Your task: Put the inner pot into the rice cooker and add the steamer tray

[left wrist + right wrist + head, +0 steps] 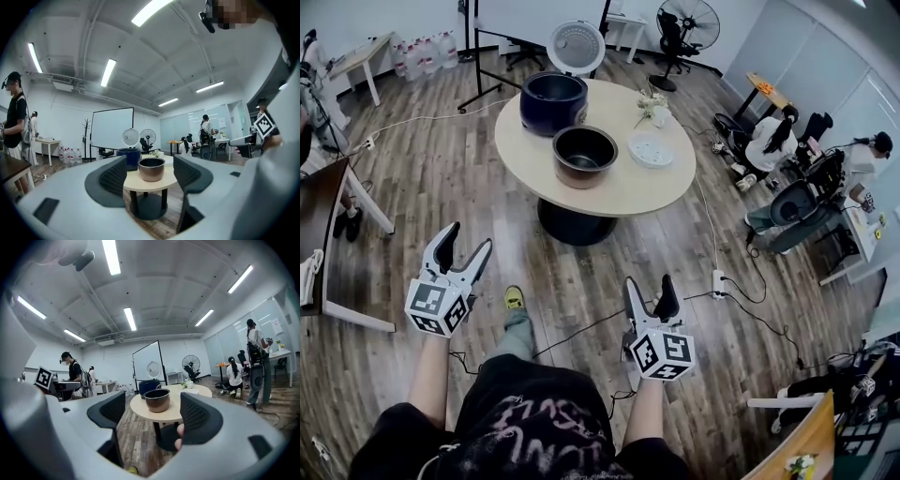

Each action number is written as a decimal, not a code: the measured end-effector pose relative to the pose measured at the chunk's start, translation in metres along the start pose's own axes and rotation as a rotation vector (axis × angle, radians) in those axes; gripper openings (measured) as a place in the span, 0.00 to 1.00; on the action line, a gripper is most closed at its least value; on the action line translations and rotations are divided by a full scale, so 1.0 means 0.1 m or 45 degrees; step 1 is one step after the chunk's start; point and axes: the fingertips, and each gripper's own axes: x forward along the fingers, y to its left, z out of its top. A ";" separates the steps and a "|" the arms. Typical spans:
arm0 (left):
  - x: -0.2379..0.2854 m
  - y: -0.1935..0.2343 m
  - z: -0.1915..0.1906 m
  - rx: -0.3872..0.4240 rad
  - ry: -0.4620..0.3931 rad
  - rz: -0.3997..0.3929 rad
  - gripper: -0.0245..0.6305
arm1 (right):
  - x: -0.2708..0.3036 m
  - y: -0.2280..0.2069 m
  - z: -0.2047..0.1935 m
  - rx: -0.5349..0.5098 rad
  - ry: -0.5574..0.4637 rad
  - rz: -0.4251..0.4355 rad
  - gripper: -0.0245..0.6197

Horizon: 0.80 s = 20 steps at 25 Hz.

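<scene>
Open wooden floor (581,267) lies between your left tongs (469,237), your right tongs (648,281) and the round tabletop (623,192). The only thing crossing it is a thin cable (581,328). On the tabletop, the inner pot (584,155) stands nearest you. The rice cooker (553,101) blocks the way behind it, and the steamer tray (651,149) lies to its right.

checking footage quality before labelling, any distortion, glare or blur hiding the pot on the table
Head view: fisheye curves the wooden floorboards, yet the copper-brown metal inner pot on the round beige table is sharp, without glare. Left gripper view: dark vignetted corners, bright ceiling tube lights. Right gripper view: same.
</scene>
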 end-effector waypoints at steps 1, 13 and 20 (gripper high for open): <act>0.06 0.03 0.00 -0.003 -0.005 -0.001 0.51 | 0.06 -0.01 -0.01 0.003 0.001 0.000 0.61; 1.09 0.45 -0.05 -0.060 0.015 -0.057 0.51 | 1.01 -0.15 -0.01 -0.007 0.072 -0.048 0.61; 1.74 0.98 -0.20 -0.117 0.076 -0.103 0.51 | 1.72 -0.07 -0.06 0.021 0.141 -0.110 0.60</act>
